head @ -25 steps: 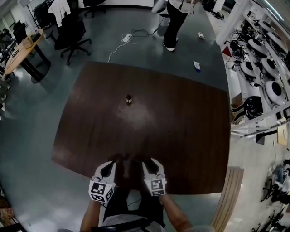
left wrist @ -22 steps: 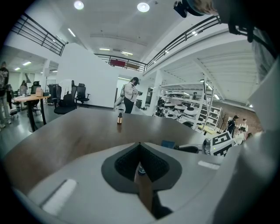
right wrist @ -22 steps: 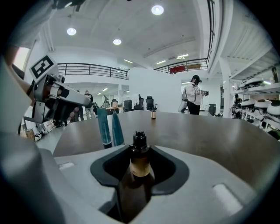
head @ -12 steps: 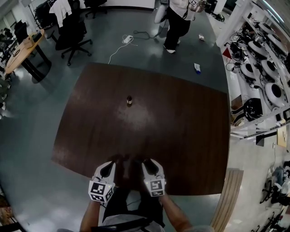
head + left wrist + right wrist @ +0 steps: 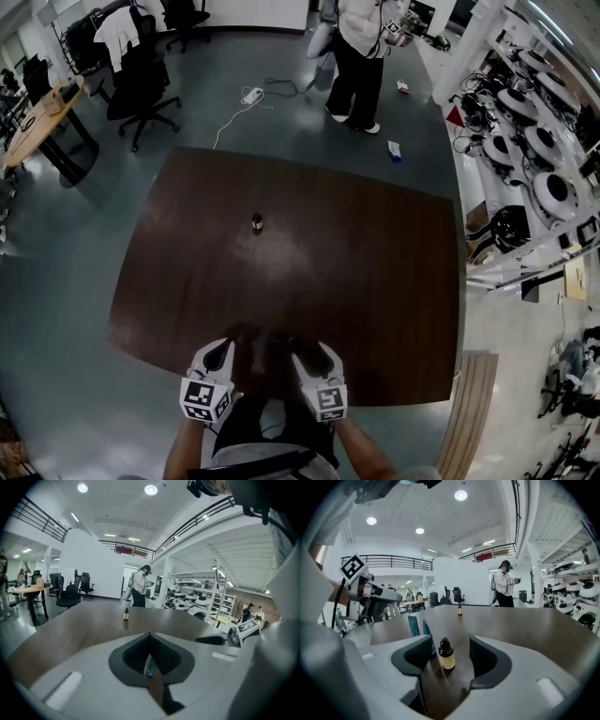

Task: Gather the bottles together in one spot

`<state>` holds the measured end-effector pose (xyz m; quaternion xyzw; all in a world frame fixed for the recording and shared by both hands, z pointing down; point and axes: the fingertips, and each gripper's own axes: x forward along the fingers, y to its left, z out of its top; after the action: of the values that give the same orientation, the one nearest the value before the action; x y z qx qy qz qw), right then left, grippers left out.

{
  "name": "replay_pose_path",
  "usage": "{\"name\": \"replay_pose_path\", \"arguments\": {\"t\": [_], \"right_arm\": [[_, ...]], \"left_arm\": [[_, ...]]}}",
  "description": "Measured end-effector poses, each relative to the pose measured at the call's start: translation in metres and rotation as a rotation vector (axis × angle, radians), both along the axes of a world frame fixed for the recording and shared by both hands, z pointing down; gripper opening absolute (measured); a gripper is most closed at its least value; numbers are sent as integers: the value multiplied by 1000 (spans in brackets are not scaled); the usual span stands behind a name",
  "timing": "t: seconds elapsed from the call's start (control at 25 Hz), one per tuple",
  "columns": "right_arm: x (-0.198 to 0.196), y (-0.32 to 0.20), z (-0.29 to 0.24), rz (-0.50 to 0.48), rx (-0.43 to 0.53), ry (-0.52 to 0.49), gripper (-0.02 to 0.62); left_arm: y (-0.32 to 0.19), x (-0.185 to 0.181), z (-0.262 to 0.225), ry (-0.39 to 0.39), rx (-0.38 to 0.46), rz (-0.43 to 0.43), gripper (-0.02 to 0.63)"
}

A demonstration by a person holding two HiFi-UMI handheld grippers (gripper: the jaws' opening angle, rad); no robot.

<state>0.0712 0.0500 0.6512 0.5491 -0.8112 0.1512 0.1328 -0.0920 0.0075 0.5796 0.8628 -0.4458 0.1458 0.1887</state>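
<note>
Small amber glass dropper bottle [image 5: 446,658] with black cap and pale label: upright on the dark brown wooden table [image 5: 375,281], close to the near edge, between the jaws of the right gripper [image 5: 450,643]. Jaws spread wide, just opened, both pads clear of the glass. Just beside that bottle, towards the left jaw, two slim teal upright items [image 5: 414,625], too partly seen to identify. A second small amber bottle with a dark cap [image 5: 256,222] well apart, alone and upright near the middle of the table, also in sight from both gripper views. Left gripper [image 5: 150,637] near the same table edge, beside the right one, jaws pressed together at the tips, pinching nothing recognisable. Beyond the far edge, on the grey floor [image 5: 56,262], a person in a white top and dark trousers [image 5: 358,52]; to the left, black office chairs [image 5: 141,75].
</note>
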Motion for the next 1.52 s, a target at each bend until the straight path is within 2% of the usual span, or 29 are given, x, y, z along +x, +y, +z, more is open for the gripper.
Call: {"name": "replay_pose_path", "arguments": {"t": [0.16, 0.36, 0.48, 0.6, 0.8, 1.04, 1.24, 1.52], "right_arm": [[18, 8, -34, 29, 37, -24, 193], [46, -1, -70, 85, 83, -44, 64], [59, -9, -83, 81, 113, -64, 3], [61, -20, -92, 4, 124, -75, 2], [63, -42, -104, -123, 126, -57, 2], [70, -79, -125, -180, 160, -67, 2], [64, -111, -129, -209, 153, -93, 2], [37, -169, -132, -265, 191, -61, 2]], "left_arm": [[-3, 13, -16, 14, 21, 20, 0], [-6, 37, -33, 27, 46, 40, 0], [-7, 51, -40, 32, 62, 30, 0], [-9, 58, -46, 39, 76, -13, 0], [-13, 53, -54, 55, 100, -133, 0], [-18, 38, -64, 68, 117, -259, 0], [-31, 23, -66, 48, 123, -302, 0], [-52, -1, -58, 31, 97, -323, 0]]}}
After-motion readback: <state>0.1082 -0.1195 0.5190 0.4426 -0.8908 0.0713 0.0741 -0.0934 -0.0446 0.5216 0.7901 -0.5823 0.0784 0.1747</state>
